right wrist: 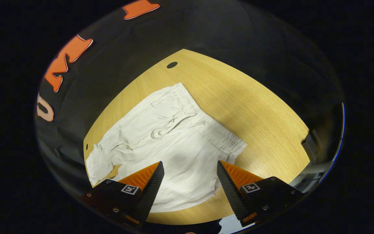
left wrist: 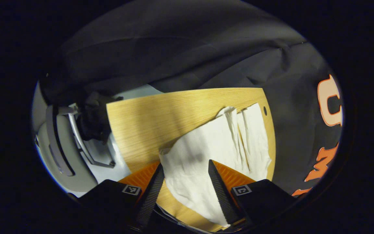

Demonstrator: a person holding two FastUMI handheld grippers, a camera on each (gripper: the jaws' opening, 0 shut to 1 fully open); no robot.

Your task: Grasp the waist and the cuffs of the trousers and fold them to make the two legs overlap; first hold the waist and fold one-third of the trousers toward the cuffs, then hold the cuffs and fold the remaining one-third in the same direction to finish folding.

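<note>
White trousers (right wrist: 164, 143) lie spread flat on the wooden table (right wrist: 255, 104). In the right gripper view the elastic waistband (right wrist: 213, 126) runs along their right side and the legs stretch away to the lower left. My right gripper (right wrist: 189, 169) is open above the seat area, with cloth showing between its fingers and nothing held. In the left gripper view the trousers (left wrist: 213, 149) show their leg ends and cuffs (left wrist: 252, 113) near the table's far corner. My left gripper (left wrist: 186, 169) is open over the cloth, holding nothing.
A white and grey chair-like frame (left wrist: 63, 139) stands beside the table's left edge in the left gripper view. Small round holes (right wrist: 172, 64) mark the tabletop near its corners. Black cloth walls surround the table closely. A dark bracket (right wrist: 310, 143) sits at the table's right edge.
</note>
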